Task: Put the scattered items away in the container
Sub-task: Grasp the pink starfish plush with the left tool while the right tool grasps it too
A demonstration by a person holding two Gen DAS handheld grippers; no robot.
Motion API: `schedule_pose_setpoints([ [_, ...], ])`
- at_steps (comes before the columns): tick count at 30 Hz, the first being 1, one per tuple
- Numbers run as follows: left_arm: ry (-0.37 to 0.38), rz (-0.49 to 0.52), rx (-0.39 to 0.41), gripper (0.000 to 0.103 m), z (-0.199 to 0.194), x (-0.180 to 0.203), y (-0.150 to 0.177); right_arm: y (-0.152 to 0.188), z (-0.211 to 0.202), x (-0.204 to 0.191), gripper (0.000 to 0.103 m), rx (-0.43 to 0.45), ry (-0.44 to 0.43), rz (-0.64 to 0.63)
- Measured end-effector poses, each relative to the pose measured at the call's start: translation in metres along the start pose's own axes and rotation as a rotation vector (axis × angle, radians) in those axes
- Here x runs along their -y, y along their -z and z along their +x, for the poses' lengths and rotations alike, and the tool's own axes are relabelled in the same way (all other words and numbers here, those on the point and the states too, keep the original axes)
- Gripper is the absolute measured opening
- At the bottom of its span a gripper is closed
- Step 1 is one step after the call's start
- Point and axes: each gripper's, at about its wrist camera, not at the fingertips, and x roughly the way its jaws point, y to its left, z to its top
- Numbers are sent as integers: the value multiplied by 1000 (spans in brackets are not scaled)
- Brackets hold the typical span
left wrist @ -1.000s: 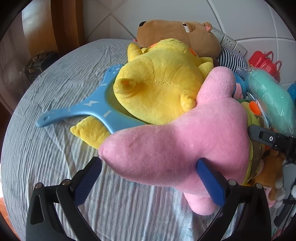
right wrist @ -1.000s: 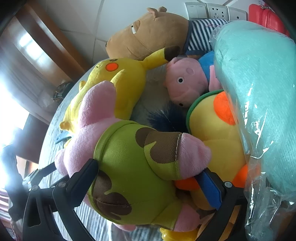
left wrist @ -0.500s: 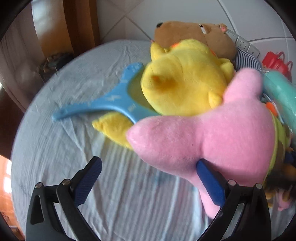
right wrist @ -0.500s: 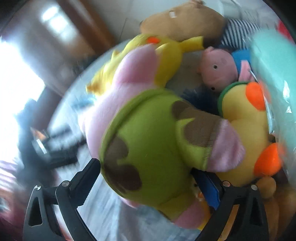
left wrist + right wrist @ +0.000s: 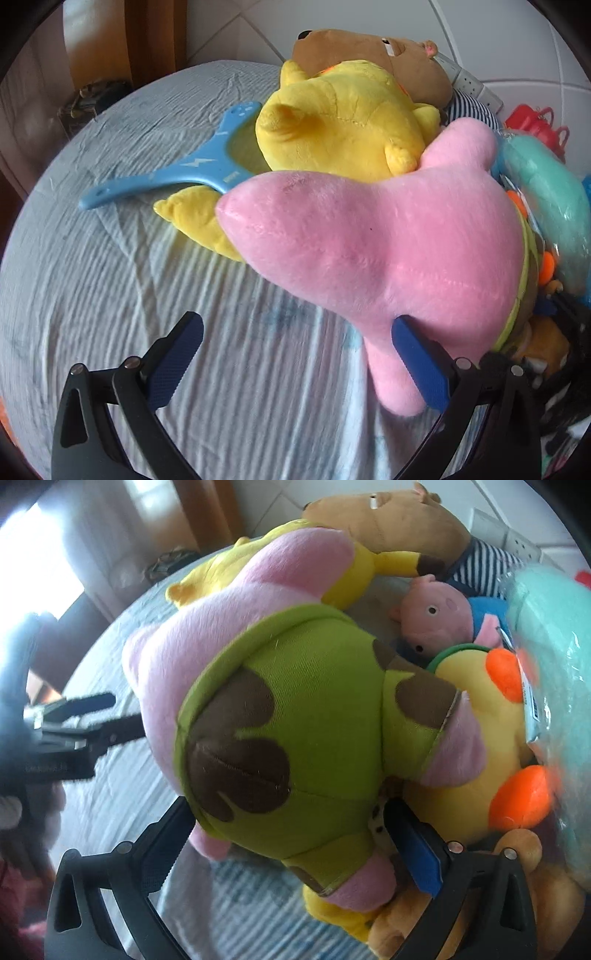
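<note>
Here, no container can be made out in either view; the toys lie heaped on a bed covered with a pale blue sheet (image 5: 110, 295).

Soft toys, counted:
- One pink star toy (image 5: 369, 236) in green shorts with brown patches (image 5: 295, 716), at the front of the heap. One of its limbs touches the inner pad of the left gripper (image 5: 299, 362), whose jaws stand wide apart with nothing pinched between them. The right gripper (image 5: 288, 842) has its jaws spread either side of the shorts; whether it grips them, I cannot tell.
- One yellow toy (image 5: 343, 129), lying behind the star toy and touching it.
- One brown toy (image 5: 373, 55) in a striped top, at the back by the wall.
- One pink pig toy (image 5: 432, 616) in blue.
- One yellow toy with orange feet (image 5: 491, 716), right of the shorts.
- One teal cushion in clear wrap (image 5: 550, 210), far right.

Other: one blue plastic handle (image 5: 166, 177), partly under the yellow toy.
</note>
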Motion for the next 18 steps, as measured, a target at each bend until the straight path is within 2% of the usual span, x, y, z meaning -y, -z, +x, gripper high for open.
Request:
schedule_pose_setpoints([
  [5,49,-37,-16,101,-3,0,-4,-1,10,5,102,20,-3,-14],
  [10,152,-106,53,101,-29,-7,-11,1,15,9,102,33,-58,-31],
  [12,162,-142,76,101,-25,-5,-23,1,17,10,102,33,-71,-26],
  [14,140,-154,70,103,-6,2,-36,2,18,10,102,35,-74,-26],
  [18,174,-192,78,103,17,6,-41,5,19,12,102,40,-61,-6],
])
